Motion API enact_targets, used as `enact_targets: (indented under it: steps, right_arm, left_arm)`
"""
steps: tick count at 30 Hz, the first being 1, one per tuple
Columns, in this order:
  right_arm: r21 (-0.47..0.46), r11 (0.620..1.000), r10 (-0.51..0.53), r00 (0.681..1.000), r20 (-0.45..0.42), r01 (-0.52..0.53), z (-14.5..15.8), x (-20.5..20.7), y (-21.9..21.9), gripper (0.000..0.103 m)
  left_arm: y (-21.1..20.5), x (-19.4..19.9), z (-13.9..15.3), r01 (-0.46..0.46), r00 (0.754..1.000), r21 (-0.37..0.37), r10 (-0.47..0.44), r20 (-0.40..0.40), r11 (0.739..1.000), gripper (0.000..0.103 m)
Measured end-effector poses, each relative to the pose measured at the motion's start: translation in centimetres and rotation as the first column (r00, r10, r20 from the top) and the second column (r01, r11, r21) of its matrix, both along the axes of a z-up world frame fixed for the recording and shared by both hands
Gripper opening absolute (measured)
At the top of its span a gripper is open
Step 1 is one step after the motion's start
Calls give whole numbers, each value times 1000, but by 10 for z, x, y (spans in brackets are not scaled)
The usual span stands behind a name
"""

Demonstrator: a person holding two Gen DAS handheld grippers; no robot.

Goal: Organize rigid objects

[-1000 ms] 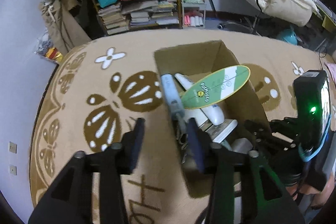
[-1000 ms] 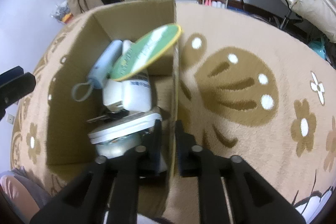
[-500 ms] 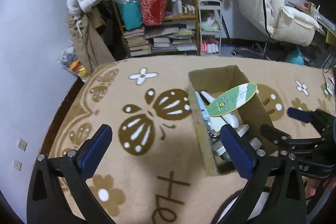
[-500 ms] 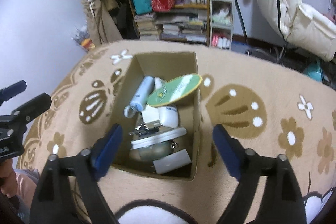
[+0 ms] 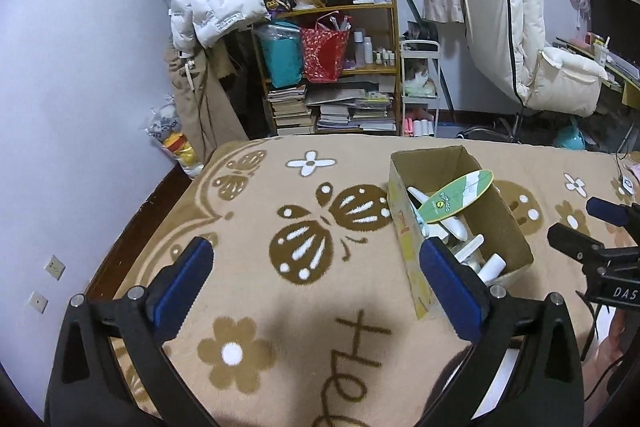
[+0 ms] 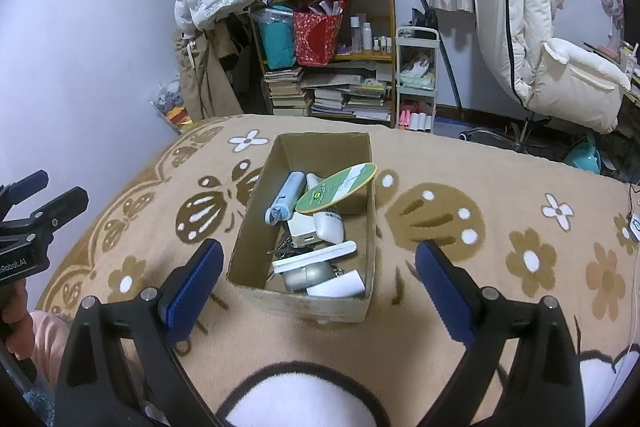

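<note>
With everything visible already in the cardboard box (image 6: 308,227), the sorting looks all but done.

Both the left gripper (image 5: 316,283) and the right gripper (image 6: 318,285) hover with jaws spread wide and empty; the box sits straight ahead of the right one, ahead and to the right of the left. Inside lie a green oval fan (image 6: 338,189), a blue tube (image 6: 285,198) and white items, and no loose object shows on the blanket (image 6: 460,163). The lower layers are hidden, the small dark bits unclear, and the nearest blanket is cut off.
</note>
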State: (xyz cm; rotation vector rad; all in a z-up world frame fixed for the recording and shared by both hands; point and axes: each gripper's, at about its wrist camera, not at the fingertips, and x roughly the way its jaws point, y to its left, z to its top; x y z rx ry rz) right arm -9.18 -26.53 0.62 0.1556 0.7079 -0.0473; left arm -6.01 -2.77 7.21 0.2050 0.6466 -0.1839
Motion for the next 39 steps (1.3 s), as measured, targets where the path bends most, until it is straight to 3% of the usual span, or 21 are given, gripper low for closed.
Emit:
enact_targets:
  steps: [5,12,19,39]
  right_arm:
    - [-15,1000,-4,1000,26,4,1,-17,4,102]
    - [-3,1000,-10,999,42,11,-5,-29,4,102]
    - [-5,1000,-3,999,43,3,-11,-33,5,102]
    - [-17,1000,3,999,32,-2,-17,-29,11,102]
  left_arm:
    - [10,-18,-2,-11,1000,-23,11,26,1000,102]
    - [9,-31,-11,-15,999,3,15,48,1000,102]
    - [7,-26,-24,-13,1000,48,12,25,999,102]
    - [9,-25,-24,-22,999,41,21,34,999,102]
